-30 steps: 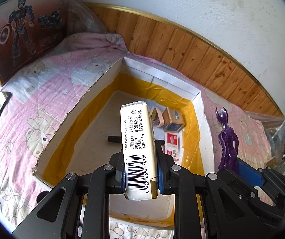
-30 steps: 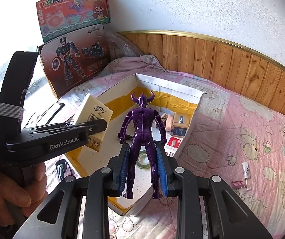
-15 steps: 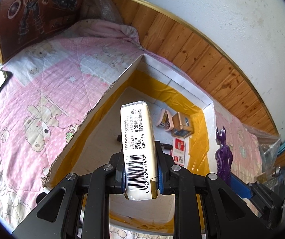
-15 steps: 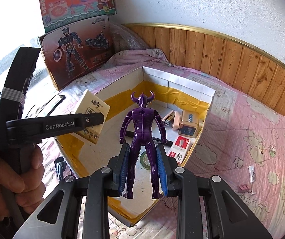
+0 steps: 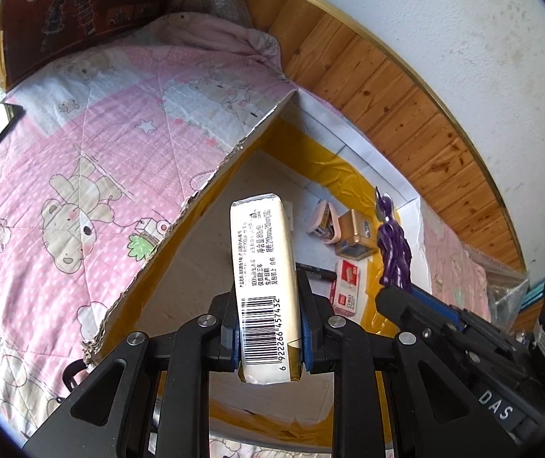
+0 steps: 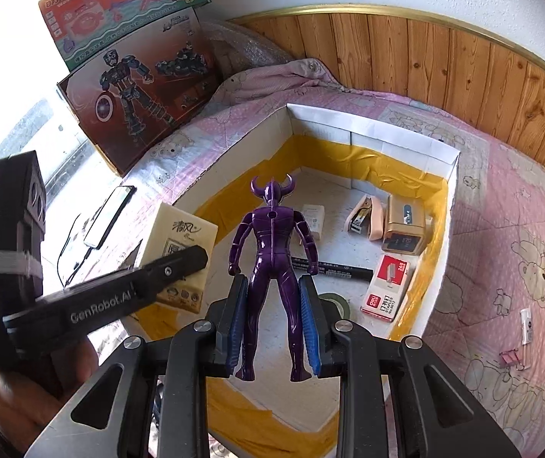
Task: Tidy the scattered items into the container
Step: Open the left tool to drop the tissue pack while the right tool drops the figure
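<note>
My left gripper (image 5: 268, 328) is shut on a cream tissue pack (image 5: 266, 267) with a barcode, held above the open cardboard box (image 5: 234, 156) lined with yellow tape. In the right wrist view that same pack (image 6: 182, 252) hangs over the box's near-left wall, clamped by the left gripper (image 6: 192, 263). My right gripper (image 6: 272, 328) is shut on the legs of a purple horned figure (image 6: 272, 244), upright over the box (image 6: 367, 131). The figure (image 5: 394, 244) also shows at the right of the left wrist view.
Inside the box lie a pink stapler (image 6: 365, 215), a gold tin (image 6: 405, 225), a red staples box (image 6: 386, 282), a black marker (image 6: 333, 267), a tape roll (image 6: 335, 301) and a small white box (image 6: 314, 219). Clips (image 6: 512, 358) and a phone (image 6: 108, 215) lie on the pink quilt. Toy boxes (image 6: 139, 87) lean at the back.
Both grippers have moved in over the box with their loads. The left view has rolled, so the box's near wall now runs diagonally. The purple figure has come nearer the tissue pack.
</note>
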Demonstrator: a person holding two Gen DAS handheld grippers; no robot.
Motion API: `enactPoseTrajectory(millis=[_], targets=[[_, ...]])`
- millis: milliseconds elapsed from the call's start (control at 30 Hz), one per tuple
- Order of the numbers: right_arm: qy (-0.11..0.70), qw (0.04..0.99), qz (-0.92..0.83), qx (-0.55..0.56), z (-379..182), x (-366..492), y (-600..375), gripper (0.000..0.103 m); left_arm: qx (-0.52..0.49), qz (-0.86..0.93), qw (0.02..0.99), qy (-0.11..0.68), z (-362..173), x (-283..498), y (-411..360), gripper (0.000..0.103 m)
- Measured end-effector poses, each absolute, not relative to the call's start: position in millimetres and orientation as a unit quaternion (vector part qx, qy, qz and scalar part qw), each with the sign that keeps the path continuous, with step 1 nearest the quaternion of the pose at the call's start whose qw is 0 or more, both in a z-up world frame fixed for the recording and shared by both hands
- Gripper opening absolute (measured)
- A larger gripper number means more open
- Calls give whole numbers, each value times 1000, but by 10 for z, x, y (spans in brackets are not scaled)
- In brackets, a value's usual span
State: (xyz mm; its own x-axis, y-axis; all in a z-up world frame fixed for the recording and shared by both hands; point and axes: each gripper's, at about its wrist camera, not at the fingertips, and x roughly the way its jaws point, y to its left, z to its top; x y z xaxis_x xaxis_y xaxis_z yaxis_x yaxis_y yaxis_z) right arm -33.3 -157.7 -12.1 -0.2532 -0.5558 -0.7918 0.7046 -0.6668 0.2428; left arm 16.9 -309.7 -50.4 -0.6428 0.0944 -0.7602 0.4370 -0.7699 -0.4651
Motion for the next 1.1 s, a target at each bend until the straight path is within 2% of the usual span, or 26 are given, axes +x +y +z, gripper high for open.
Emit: enactPoseTrajectory(millis=[267, 633, 967, 1033, 1100], targets=[[28, 381, -763, 521, -286, -816, -1886, 28, 427, -832, 86, 343, -567, 117, -3060, 23], [-20, 371, -722, 584, -631, -1304, -2325, 28, 428, -839, 120, 316, -513, 27, -3080, 24], [-9, 371, -705, 605, -963, -1508, -2676, 29, 441, -824, 108, 340, -615, -19, -3164, 25], [-3, 377, -700, 606, -1027, -1511, -2718, 30, 446, -816, 104, 352, -662, -38, -3192, 25], [4, 378, -697, 610, -1070, -1509, -2713, 38, 450, -810, 105, 360, -703, -58, -3223, 29]])
